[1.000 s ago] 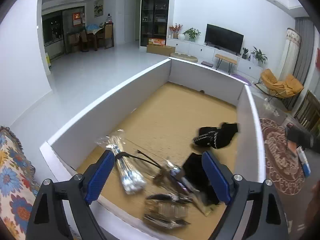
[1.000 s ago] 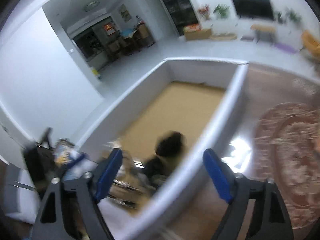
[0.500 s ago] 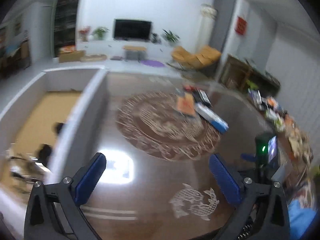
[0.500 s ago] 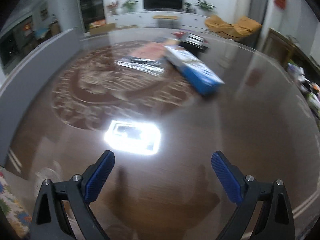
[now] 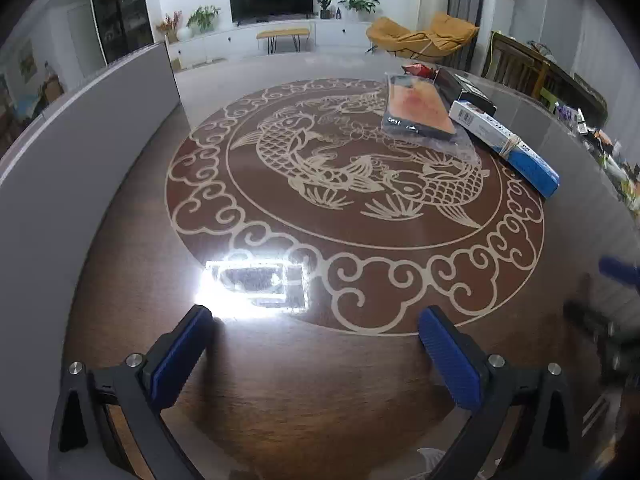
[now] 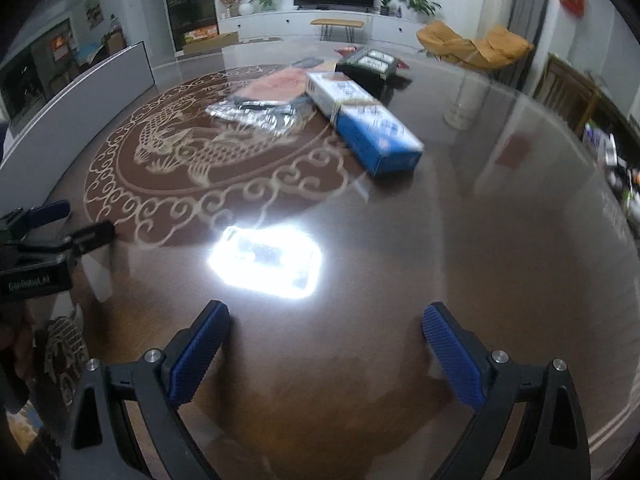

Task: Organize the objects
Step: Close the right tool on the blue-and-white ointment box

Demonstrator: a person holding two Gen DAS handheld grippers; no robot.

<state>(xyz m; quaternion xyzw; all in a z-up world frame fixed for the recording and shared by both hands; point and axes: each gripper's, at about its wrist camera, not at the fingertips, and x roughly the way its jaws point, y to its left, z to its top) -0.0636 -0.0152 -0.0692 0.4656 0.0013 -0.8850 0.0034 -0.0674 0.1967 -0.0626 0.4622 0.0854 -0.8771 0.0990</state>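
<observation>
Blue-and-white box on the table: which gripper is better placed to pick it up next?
Probably right. The blue-and-white box lies nearly ahead of the open, empty right gripper; from the left gripper, also open, it sits far off to the right.

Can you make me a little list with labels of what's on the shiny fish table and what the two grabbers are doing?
surface: glossy dark brown table with a pale fish pattern
items: long blue-and-white cardboard box; clear plastic bag with a flat orange packet; black box
side: grey-white panel wall
left gripper: open, empty
right gripper: open, empty
glare: bright lamp reflection
</observation>
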